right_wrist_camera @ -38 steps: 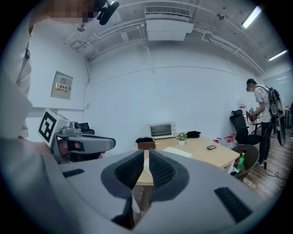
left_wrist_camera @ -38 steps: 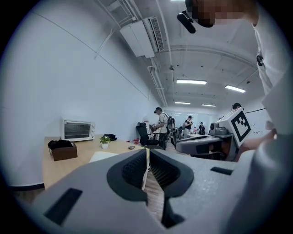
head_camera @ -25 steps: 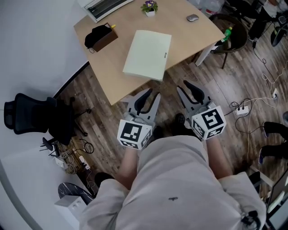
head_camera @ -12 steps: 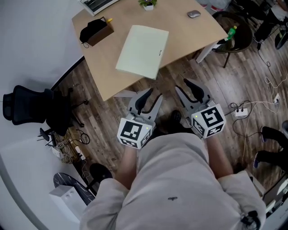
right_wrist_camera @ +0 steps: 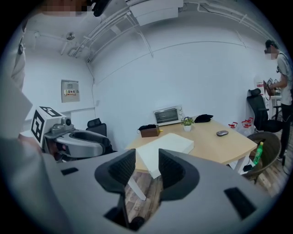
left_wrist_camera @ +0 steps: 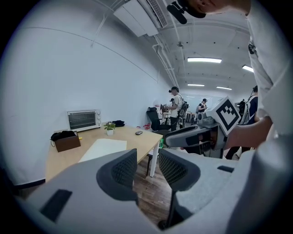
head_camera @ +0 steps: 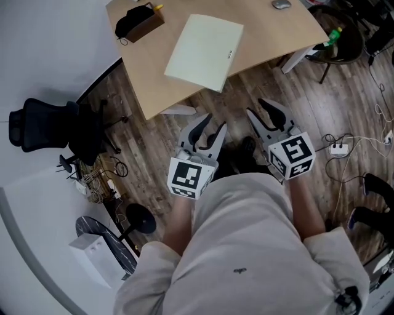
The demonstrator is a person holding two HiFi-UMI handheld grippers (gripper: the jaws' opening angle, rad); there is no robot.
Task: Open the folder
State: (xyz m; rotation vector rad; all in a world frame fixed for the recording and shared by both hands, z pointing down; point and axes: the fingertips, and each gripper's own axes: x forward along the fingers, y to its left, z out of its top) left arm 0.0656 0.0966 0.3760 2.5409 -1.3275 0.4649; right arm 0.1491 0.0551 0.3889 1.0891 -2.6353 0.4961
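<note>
I stand on the wood-plank floor [head_camera: 148,178] before the pale wooden table [head_camera: 148,74]. A black office chair [head_camera: 55,126] sits off to my left, by the wall. The folder [head_camera: 204,52], cream-coloured and closed, lies flat on the table close to the edge nearest me, its corner almost at that edge.

I hold both tongs side by side over the floor, short of the table and well apart from the folder. The left gripper [head_camera: 213,126] has its jaws spread and opening, with only air between the pads. The right gripper [head_camera: 258,109] is opening too (its gap looks the wider) and grips nothing.

A brown box [head_camera: 140,19] stands at the table's far left, and a grey mouse [head_camera: 282,4] lies at the far edge.
</note>
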